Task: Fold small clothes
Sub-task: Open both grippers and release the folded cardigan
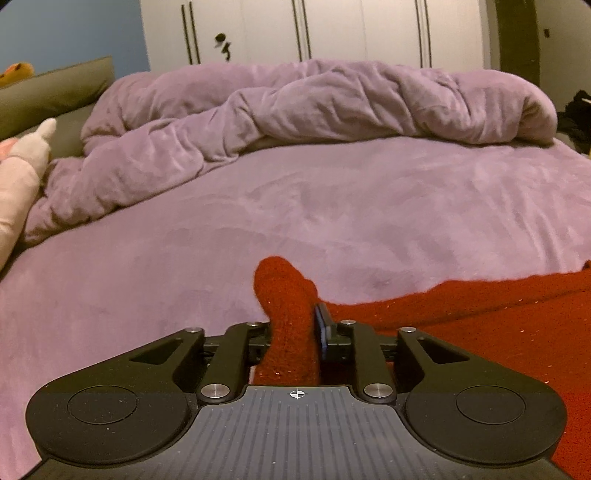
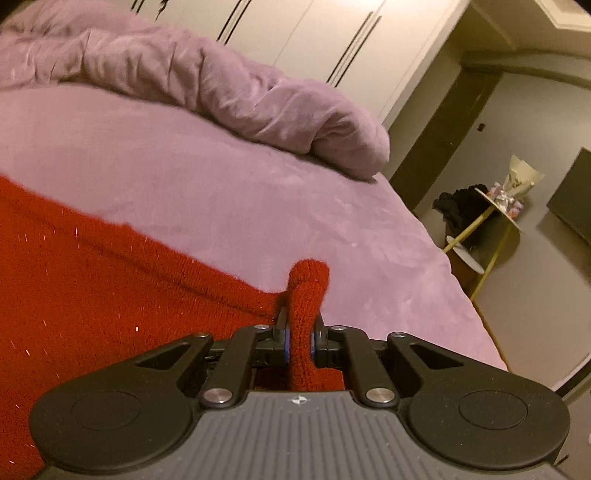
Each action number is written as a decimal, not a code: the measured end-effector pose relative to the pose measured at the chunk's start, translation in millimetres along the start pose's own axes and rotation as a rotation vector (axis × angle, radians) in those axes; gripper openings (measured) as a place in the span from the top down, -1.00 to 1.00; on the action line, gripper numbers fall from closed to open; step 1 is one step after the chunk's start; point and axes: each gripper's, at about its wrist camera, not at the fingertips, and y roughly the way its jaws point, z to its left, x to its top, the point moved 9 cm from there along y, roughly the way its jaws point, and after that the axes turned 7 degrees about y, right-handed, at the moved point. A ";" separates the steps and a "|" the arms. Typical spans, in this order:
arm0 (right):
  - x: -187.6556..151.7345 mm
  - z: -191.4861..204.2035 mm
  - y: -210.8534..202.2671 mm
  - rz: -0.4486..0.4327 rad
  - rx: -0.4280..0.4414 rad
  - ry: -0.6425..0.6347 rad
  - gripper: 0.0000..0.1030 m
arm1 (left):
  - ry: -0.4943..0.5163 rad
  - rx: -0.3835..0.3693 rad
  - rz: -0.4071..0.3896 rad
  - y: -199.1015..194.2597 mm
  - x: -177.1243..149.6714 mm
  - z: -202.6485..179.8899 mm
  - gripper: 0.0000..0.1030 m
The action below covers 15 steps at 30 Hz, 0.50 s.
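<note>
A red knit garment [image 1: 480, 317] with glittery threads lies spread on the purple bed. My left gripper [image 1: 295, 328] is shut on a bunched corner of it, which sticks up between the fingers. In the right wrist view the same red garment [image 2: 92, 280] spreads to the left. My right gripper [image 2: 300, 332] is shut on another bunched corner that pokes up above the fingers. Both corners are held just above the bed surface.
A crumpled purple duvet [image 1: 295, 110] lies across the far side of the bed [image 1: 258, 206]. A pink plush toy [image 1: 22, 177] sits at the left. The bed's right edge [image 2: 461, 295] drops to the floor, with a small side table [image 2: 495, 214] and white wardrobes [image 1: 332, 29] beyond.
</note>
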 end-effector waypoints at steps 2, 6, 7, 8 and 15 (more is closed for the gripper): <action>-2.9 2.7 4.2 0.007 -0.006 -0.022 0.83 | 0.000 0.004 0.007 3.1 -3.3 0.1 0.47; -9.1 7.9 11.5 0.006 -0.021 -0.074 0.81 | 0.002 0.026 0.016 7.7 -8.4 2.3 0.22; -9.4 9.0 12.5 0.006 -0.024 -0.085 0.78 | -0.002 0.030 0.021 9.0 -9.7 3.3 0.11; -9.1 10.1 12.8 0.006 -0.024 -0.092 0.78 | -0.008 0.038 0.030 9.9 -11.4 5.6 -0.06; -3.4 -33.9 -17.5 -0.020 -0.099 0.121 -0.05 | -0.107 0.000 -0.074 -58.5 -11.8 33.1 -0.34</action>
